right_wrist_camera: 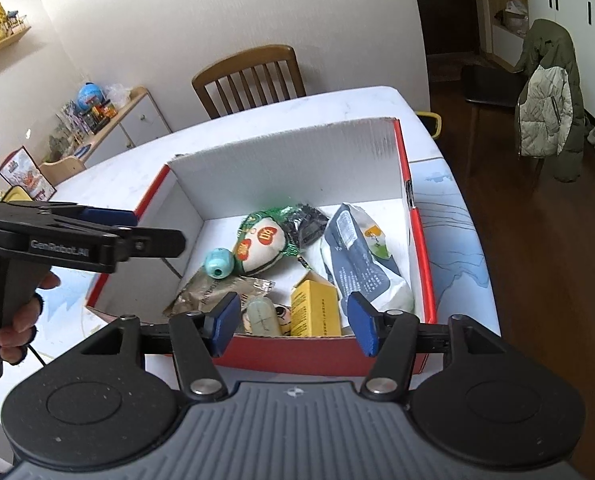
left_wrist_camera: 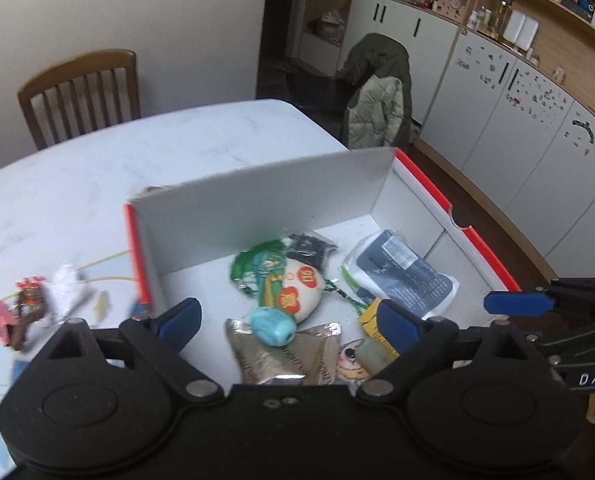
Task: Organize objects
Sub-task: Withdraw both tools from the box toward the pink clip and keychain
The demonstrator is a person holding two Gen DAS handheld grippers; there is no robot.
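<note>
Left wrist view: the left gripper [left_wrist_camera: 289, 318] hangs over the near end of the red box [left_wrist_camera: 485, 252], fingers spread wide and empty. Right wrist view: the right gripper [right_wrist_camera: 293, 320] sits at the box's near wall, fingers likewise spread, gripping nothing.

Inside the box, nearest first, lie a foil packet [right_wrist_camera: 217, 292], a yellow carton [right_wrist_camera: 315, 308] and a pale green oval item [right_wrist_camera: 262, 316]. Next come a turquoise bead-like piece [left_wrist_camera: 273, 326], a white charm with green cord [left_wrist_camera: 303, 286] and a dark-printed pouch [right_wrist_camera: 357, 256]. A black packet [right_wrist_camera: 303, 222] rests against the far wall.

Items not yet boxed lie on the counter [left_wrist_camera: 97, 168] left of the box: a red-and-brown ornament [left_wrist_camera: 27, 306] and a white fluffy piece [left_wrist_camera: 65, 284]. Both are blurred.

Judged step: fetch one of the loose items. Recommended procedure:
1. Swing the left gripper left, clearing the box wall.
2. Descend with the fingers straddling the ornament's body, not its thin trailing ends.
3. Close firmly, lift straight up, then release over a bare patch of the box floor.

Risk: trailing cords may snag the box rim.
</note>
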